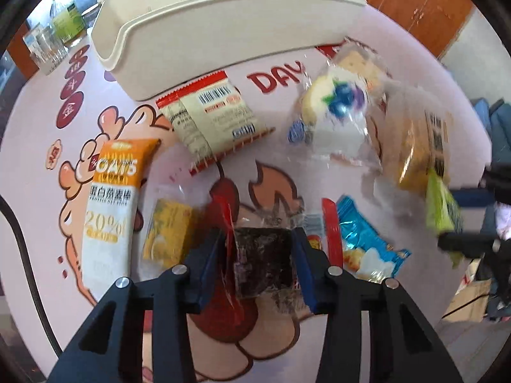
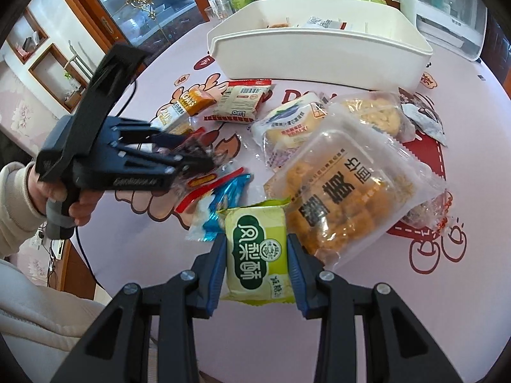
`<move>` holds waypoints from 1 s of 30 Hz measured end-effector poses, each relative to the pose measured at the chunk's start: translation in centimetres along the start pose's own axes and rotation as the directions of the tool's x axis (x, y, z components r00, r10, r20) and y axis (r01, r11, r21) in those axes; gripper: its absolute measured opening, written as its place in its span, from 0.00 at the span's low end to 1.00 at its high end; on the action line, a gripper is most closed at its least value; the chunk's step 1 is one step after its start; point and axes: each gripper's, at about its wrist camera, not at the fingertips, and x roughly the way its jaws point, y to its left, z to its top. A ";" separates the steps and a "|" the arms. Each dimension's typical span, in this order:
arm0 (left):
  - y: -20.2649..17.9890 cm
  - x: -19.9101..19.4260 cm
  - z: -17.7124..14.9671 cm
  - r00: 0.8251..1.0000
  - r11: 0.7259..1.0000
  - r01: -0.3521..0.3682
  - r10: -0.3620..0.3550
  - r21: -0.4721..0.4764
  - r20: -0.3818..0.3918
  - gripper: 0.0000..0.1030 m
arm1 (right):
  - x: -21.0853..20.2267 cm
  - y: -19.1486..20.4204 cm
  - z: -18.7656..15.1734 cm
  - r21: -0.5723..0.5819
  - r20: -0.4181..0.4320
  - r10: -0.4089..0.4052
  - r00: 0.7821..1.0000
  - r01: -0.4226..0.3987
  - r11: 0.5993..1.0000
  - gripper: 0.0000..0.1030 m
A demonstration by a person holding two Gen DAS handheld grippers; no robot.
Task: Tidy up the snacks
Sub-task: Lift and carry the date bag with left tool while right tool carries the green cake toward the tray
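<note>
My left gripper (image 1: 260,255) is shut on a dark brown snack in clear wrap (image 1: 263,261), held above the table; it also shows in the right wrist view (image 2: 204,159). My right gripper (image 2: 257,255) is shut on a green pineapple-cake packet (image 2: 255,252), seen blurred at the right of the left wrist view (image 1: 442,207). A white bin (image 1: 207,32) (image 2: 319,54) stands at the back with a few items inside. Loose snacks lie between: an orange oat bar (image 1: 111,204), a red-edged cracker pack (image 1: 214,118), a blueberry bread (image 1: 338,118), a blue packet (image 1: 364,242).
A large clear bag of golden puffs (image 2: 348,191) lies just right of my right gripper. A yellow cake pack (image 1: 167,233) lies left of my left gripper. Glasses and bottles (image 1: 54,32) stand at the table's far left edge. A dark packet (image 2: 424,118) lies far right.
</note>
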 end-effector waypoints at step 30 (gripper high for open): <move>-0.3 -15.0 5.4 0.955 0.989 -0.053 0.090 -0.137 0.282 0.36 | -6.1 2.1 7.3 -0.095 0.149 0.022 0.989 -0.008 0.995 0.36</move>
